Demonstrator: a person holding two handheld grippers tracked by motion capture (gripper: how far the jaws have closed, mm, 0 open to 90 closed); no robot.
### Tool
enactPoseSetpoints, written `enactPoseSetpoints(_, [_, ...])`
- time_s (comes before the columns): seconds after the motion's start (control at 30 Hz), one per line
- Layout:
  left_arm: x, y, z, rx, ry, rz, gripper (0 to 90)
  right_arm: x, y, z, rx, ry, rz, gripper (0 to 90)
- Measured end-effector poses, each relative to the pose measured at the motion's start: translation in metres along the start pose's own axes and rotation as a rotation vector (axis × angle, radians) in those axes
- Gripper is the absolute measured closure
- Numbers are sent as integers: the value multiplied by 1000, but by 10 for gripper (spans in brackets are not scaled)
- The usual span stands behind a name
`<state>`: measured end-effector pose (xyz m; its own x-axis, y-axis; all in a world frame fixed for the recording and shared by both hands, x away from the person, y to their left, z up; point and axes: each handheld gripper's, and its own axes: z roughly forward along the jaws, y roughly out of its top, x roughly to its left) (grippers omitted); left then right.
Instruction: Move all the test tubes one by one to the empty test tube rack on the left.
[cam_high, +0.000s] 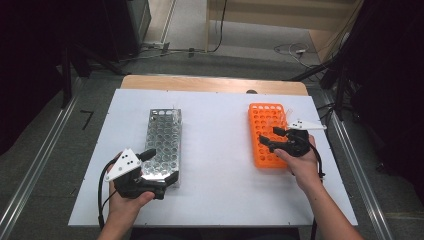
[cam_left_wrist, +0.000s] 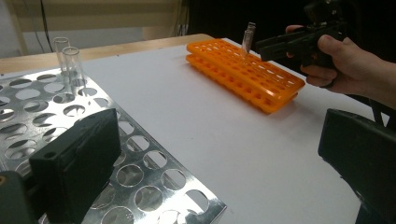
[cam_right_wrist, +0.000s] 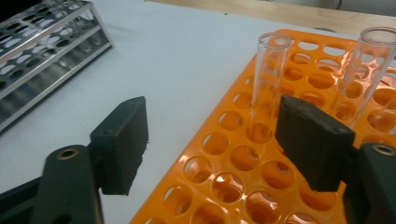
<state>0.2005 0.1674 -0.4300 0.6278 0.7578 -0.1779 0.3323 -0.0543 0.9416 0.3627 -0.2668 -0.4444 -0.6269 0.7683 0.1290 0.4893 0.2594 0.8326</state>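
The left hand-held gripper (cam_high: 159, 168), black with a grey three-cornered plate, sits low in the person's left hand, jaws spread wide. The right hand-held gripper (cam_high: 267, 136) points away from the person, jaws apart.

No lettering, label or number can be read anywhere, though the high view may be too coarse.

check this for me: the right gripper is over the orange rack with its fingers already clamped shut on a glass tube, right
Not quite. The right gripper is over the orange rack, but its fingers are apart. In the right gripper view the nearer glass tube stands in its hole beside the right-hand finger, not pinched between them.
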Motion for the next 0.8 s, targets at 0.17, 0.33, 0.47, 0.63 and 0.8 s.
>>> enactPoseSetpoints(0.17, [0,0,1,3,-4,-3,0,-5,3,8,15,-39,28,392])
enactPoseSetpoints(0.33, [0,-1,1,0,-3,-10,0,-9,6,18,54,-69,47,491])
enactPoseSetpoints(0.47, [1,-1,0,-3,-4,-16,0,-11,8,25,80,-83,67,560])
enactPoseSetpoints(0.63, [1,-1,0,-1,-6,-17,0,-12,10,32,109,-122,84,626])
enactPoseSetpoints(0.8, [1,-1,1,1,-6,-16,0,-12,10,36,125,-156,91,692])
